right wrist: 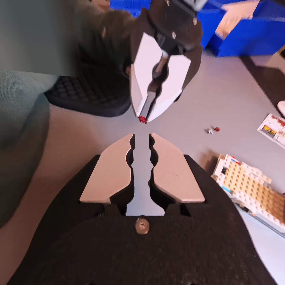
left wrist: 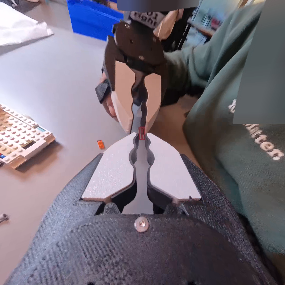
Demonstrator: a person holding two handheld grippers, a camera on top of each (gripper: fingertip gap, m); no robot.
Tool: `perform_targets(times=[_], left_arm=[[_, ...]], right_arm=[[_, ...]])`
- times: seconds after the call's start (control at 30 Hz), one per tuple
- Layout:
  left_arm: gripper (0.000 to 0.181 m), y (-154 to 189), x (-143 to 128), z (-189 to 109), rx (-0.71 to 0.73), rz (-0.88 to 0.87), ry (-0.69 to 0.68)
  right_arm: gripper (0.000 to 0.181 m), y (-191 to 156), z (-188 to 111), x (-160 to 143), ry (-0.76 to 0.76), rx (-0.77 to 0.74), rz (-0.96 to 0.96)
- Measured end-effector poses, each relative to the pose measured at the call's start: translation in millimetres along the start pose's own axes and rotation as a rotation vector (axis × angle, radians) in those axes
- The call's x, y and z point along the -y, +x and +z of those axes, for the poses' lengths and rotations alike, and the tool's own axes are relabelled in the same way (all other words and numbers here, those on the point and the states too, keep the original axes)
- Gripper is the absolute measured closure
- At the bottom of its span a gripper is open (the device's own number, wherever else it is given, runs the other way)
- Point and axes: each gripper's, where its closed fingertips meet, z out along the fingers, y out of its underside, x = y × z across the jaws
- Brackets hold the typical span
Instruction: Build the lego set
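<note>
Nearest to us, our left hand-held gripper (left wrist: 141,135) is clamped on a small red lego piece (left wrist: 141,133) at its very tips, raised above the grey desk (left wrist: 61,92). Facing it tip to tip, our right hand-held gripper (right wrist: 141,135) has its fingers a little apart and holds nothing; in the right wrist view the red piece (right wrist: 142,119) shows just beyond those tips, not touching. We judge this a handover or a regrip of the piece before it goes onto the build. Next we would need to line the free tips around the piece and close squarely before the left lets go. Farther off lie the white and tan lego base (left wrist: 20,135), an orange piece (left wrist: 100,144), loose small parts (right wrist: 212,130), an instruction booklet (right wrist: 273,131) and a blue bin (left wrist: 92,18).
</note>
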Motion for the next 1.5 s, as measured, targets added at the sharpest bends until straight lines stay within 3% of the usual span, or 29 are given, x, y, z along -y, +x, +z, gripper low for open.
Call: perform_targets(times=[0.2, 1.0, 1.2, 1.5], left_arm=[[0.174, 2, 10, -5, -0.069, -0.070, 0.098], [0.174, 2, 10, -2, -0.034, -0.037, 0.085], [0.174, 5, 7, 0, -0.064, -0.097, 0.058], [0.174, 10, -5, 5, -0.151, -0.239, 0.006]], right_arm=[[0.164, -1, -8, 26, 0.137, -0.018, -0.006], [0.173, 4, -5, 26, 0.172, -0.026, 0.040], [0.167, 1, -5, 25, 0.172, -0.049, -0.058], [0.174, -9, 2, 16, 0.102, -0.047, -0.184]])
